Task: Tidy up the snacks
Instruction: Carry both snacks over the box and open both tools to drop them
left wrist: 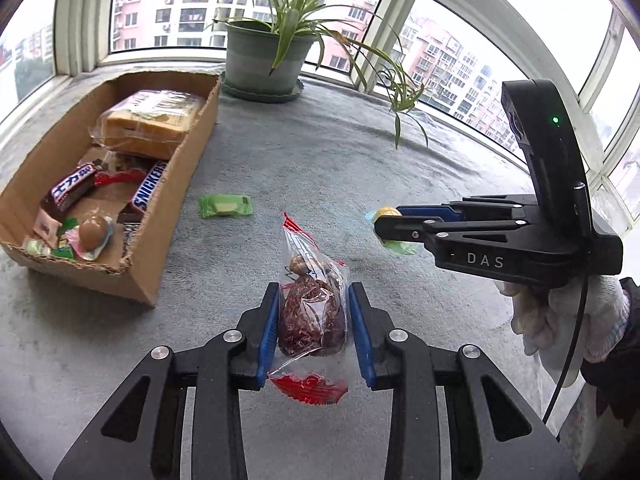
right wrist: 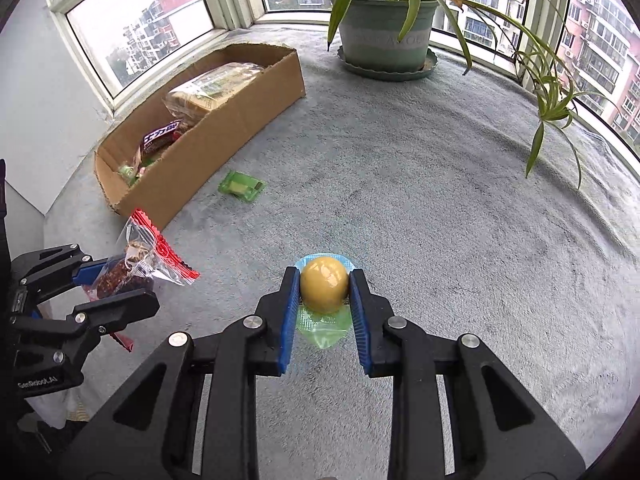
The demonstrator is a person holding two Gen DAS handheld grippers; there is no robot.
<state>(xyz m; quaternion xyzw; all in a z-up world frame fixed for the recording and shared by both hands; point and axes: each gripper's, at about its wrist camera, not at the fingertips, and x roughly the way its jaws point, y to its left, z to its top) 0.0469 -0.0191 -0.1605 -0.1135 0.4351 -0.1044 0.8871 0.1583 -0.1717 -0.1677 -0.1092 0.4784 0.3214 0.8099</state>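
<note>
Left gripper (left wrist: pixel 312 320) clamped on date bag (left wrist: pixel 310 304), right gripper (right wrist: pixel 324 300) on yellow candy (right wrist: pixel 323 288); cardboard box (left wrist: pixel 176 216) at ten o'clock, nearer left; green candy (left wrist: pixel 226 206) loose at eleven.

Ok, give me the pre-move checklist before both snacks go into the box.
1. Left gripper clamped on the red date packet: ok.
2. Right gripper clamped on the yellow ball snack: ok.
3. Both snacks lifted off the grey mat: cannot tell.
4. Cardboard box open, with room inside: ok.
5. Path to the box clear of the green candy: not ok, it lies beside the box.
6. Plant pot out of the way: ok.
</note>
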